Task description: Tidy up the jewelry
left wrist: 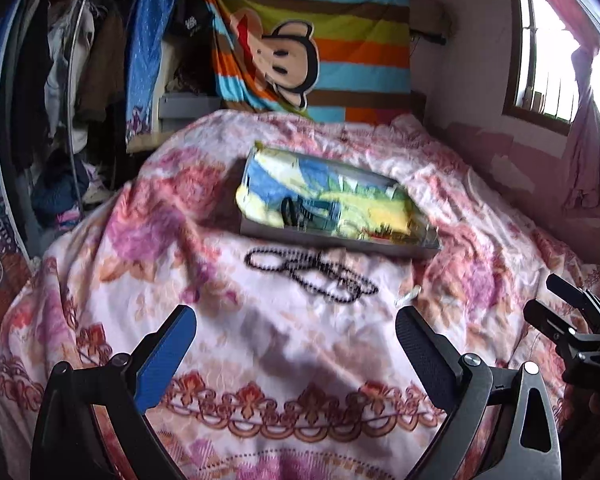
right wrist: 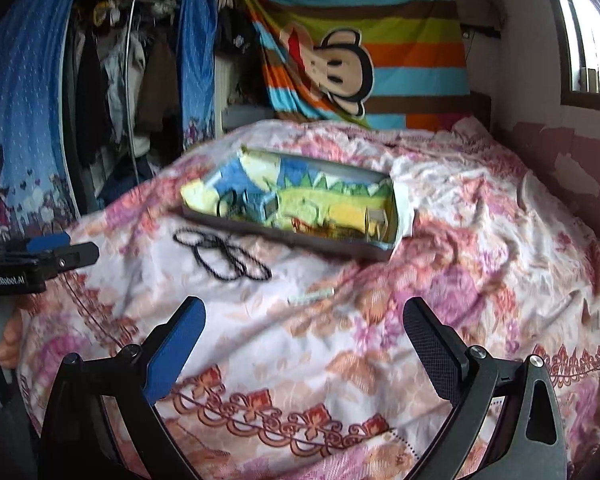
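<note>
A black bead necklace lies looped on the floral bedspread, just in front of a shallow grey box lined with a blue, yellow and green cloth. Inside the box sit a dark bangle and small gold pieces near its right end. In the right wrist view the same necklace lies left of centre, the box behind it, and a small pale stick-like piece rests on the spread. My left gripper is open, empty, short of the necklace. My right gripper is open and empty too.
The bed fills the foreground, covered by a pink floral spread. A striped cartoon blanket hangs at the head. A clothes rack stands left, a window right. The other gripper shows at the left edge.
</note>
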The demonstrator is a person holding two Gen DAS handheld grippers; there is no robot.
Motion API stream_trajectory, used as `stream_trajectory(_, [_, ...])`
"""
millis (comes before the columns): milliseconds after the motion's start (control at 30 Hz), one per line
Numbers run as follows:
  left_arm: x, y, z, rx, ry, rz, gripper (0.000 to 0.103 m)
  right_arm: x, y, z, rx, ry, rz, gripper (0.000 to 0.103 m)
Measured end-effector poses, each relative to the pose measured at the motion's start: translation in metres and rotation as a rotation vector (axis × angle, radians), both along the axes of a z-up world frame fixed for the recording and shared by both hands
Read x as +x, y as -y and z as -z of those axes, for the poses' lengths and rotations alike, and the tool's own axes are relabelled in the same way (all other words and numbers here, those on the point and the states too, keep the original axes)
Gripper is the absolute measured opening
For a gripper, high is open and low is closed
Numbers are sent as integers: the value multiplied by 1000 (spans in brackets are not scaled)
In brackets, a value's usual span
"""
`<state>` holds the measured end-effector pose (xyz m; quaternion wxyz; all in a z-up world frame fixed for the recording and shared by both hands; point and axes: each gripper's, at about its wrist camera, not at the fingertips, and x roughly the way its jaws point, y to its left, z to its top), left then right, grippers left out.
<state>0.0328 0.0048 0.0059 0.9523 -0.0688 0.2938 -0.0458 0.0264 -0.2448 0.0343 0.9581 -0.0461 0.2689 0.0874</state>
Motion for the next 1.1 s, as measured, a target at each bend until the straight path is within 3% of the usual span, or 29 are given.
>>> stream_trajectory(433, [31, 3, 28, 18, -181, 15, 100, 40, 21, 39, 42, -276, 34, 97])
stream_trajectory(667, [66, -1, 39, -30, -266, 29, 100, 66, 33, 46, 51, -320, 24, 97])
stream_trajectory(800, [88, -4, 44, -63, -299, 24, 100, 87, 28, 52, 45, -339, -37, 97])
stream_trajectory(1100, [130, -10, 45, -30, -261, 27, 100, 121, 3, 66, -70, -339, -155, 97])
